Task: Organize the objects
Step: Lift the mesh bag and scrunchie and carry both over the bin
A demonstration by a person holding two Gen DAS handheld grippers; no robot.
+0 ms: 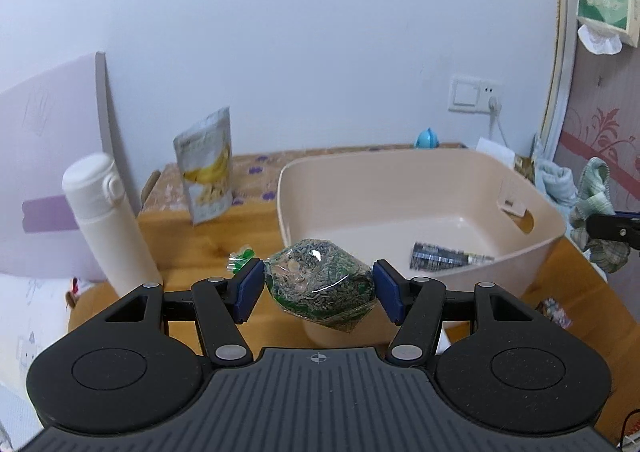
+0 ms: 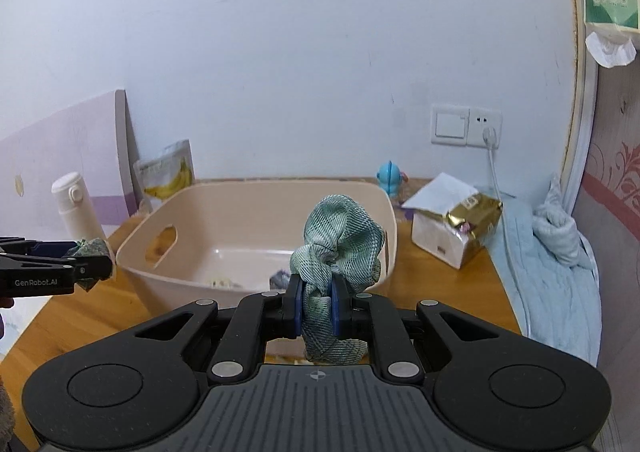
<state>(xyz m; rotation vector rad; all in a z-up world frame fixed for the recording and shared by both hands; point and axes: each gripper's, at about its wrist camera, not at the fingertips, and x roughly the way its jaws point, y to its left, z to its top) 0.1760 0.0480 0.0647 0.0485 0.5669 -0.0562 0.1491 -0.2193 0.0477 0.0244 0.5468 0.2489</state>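
Note:
My left gripper (image 1: 319, 286) is shut on a clear bag of seeds with green print (image 1: 320, 284) and holds it above the table by the near left corner of the beige tub (image 1: 420, 188). A dark packet (image 1: 448, 256) lies in the tub. My right gripper (image 2: 316, 304) is shut on a green checked scrunchie (image 2: 340, 240) and holds it over the tub's near rim (image 2: 132, 252). The left gripper with its bag shows in the right wrist view (image 2: 86, 252) at the left edge. The right gripper's tip and scrunchie show in the left wrist view (image 1: 600, 220).
A white flask (image 1: 108, 224) and a banana snack pouch (image 1: 206, 168) stand left of the tub on the wooden table (image 1: 192, 236). A small green item (image 1: 240, 258) lies near the flask. A gold-wrapped tissue box (image 2: 456, 220), blue toy (image 2: 390, 176) and blue cloth (image 2: 552, 252) are at the right.

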